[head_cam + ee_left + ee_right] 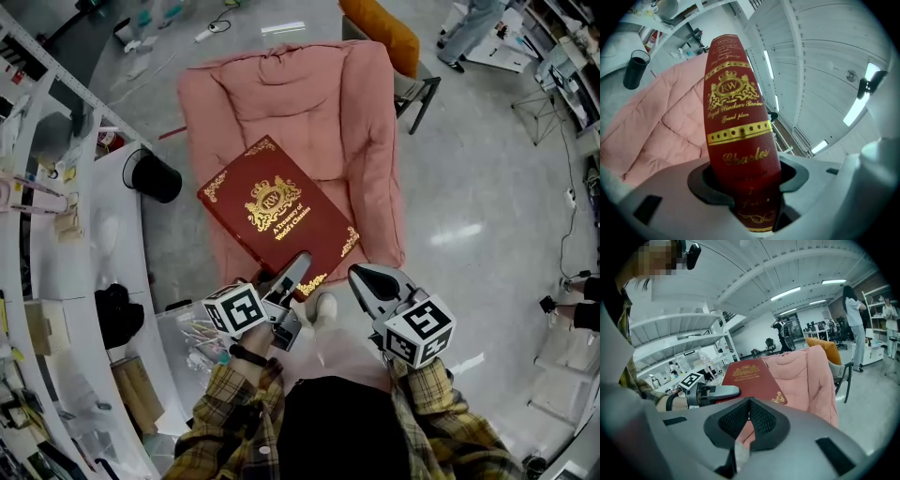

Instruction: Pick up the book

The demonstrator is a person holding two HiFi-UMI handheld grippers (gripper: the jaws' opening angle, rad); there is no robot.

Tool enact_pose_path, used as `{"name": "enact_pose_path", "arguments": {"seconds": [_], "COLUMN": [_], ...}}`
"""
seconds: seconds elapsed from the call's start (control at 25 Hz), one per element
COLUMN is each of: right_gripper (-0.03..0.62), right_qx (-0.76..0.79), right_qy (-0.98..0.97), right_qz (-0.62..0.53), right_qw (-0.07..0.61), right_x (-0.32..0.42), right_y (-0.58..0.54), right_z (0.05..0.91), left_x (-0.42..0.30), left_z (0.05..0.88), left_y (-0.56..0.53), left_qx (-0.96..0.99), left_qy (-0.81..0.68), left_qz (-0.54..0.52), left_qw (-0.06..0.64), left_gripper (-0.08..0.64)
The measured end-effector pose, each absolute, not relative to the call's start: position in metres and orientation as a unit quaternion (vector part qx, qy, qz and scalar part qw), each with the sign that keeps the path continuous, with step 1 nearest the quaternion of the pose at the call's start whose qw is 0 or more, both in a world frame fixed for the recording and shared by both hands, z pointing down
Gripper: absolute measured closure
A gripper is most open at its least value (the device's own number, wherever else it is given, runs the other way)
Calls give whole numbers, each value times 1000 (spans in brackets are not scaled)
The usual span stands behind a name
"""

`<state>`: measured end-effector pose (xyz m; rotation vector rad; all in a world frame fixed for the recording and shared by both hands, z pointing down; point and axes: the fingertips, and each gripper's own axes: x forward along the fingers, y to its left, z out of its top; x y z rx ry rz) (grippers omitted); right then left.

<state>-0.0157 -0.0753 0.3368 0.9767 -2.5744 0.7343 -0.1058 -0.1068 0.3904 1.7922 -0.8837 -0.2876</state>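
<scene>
A dark red hardback book with gold print hangs in the air over the pink cushion, tilted. My left gripper is shut on the book's near corner. In the left gripper view the book's spine stands straight up out of the jaws, and the left gripper clamps its lower end. My right gripper is to the right of the book's near edge, shut, holding nothing. In the right gripper view the right gripper has its pads together, with the book ahead and to the left.
The pink cushion lies over a chair on the grey floor. A black cup stands on the white table at left, beside shelves. An orange-cushioned chair and a standing person are at the far right.
</scene>
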Motion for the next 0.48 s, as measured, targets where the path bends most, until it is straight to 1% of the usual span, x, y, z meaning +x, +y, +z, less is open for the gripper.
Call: {"name": "enact_pose_path", "arguments": {"seconds": [0.48], "right_gripper": [575], "right_qx": [339], "right_qy": [-900], "right_qz": [235], "right_qw": [140], "right_x": [-7], "right_y": [-61], "right_z": [310], "left_x": [-107], "left_z": [306], "left_y": [-86], "left_qx": [795], "left_qy": [-379], "left_qz": [-148], "left_qw": [450], "left_gripper": [302]}}
